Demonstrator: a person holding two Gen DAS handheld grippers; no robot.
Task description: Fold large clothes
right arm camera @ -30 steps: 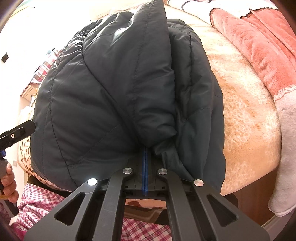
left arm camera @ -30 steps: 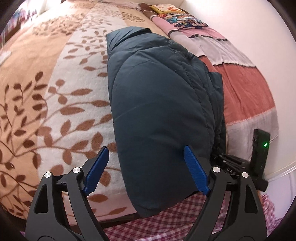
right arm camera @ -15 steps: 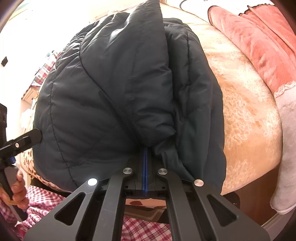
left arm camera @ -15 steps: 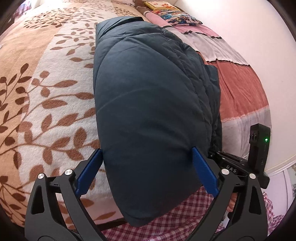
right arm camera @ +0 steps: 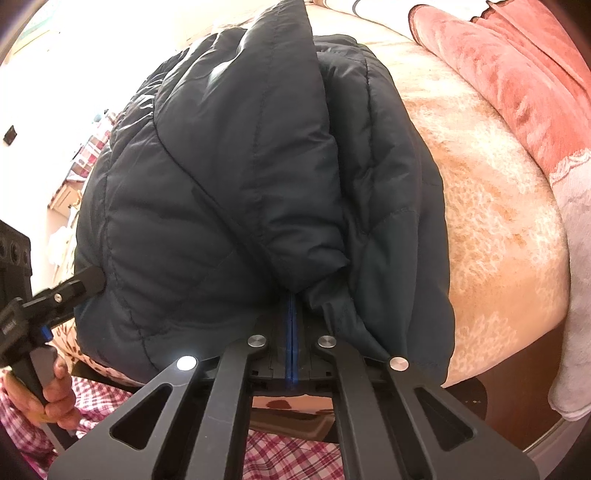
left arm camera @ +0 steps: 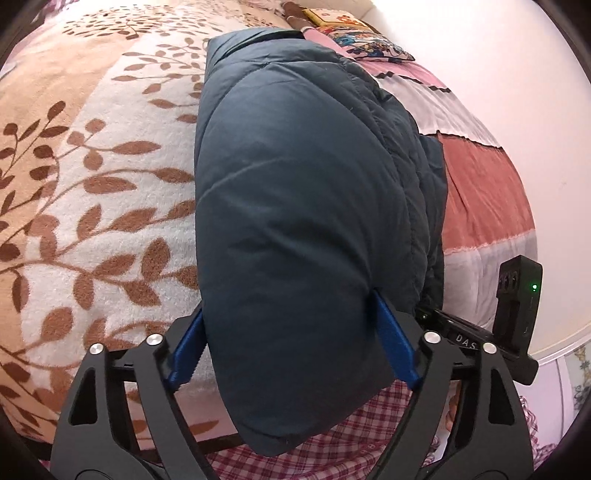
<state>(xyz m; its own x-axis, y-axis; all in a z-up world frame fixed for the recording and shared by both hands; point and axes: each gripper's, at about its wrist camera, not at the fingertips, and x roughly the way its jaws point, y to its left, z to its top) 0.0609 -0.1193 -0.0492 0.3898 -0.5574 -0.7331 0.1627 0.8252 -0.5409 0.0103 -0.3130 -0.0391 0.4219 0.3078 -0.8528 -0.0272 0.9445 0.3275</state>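
Note:
A dark teal puffer jacket (left arm camera: pixel 295 206) lies folded in a thick bundle on the bed, its near end hanging over the bed edge. My left gripper (left arm camera: pixel 291 343) is open, its blue fingers (left arm camera: pixel 393 339) straddling the near end of the bundle on both sides. In the right wrist view the jacket (right arm camera: pixel 236 192) fills the middle. My right gripper (right arm camera: pixel 291 332) is shut on a fold of the jacket at its near edge. The left gripper (right arm camera: pixel 62 295) shows at the left, touching the jacket's side.
The bed has a beige blanket with brown leaves (left arm camera: pixel 85 177) on the left and a pink and white blanket (left arm camera: pixel 484 192) by the wall on the right. Pillows (left arm camera: pixel 354 29) lie at the far end. A red checked cloth (left arm camera: pixel 332 443) is below the bed edge.
My left gripper has moved forward around the jacket's near end and its fingers have closed in toward the bundle. The right gripper has stayed shut on the fold.

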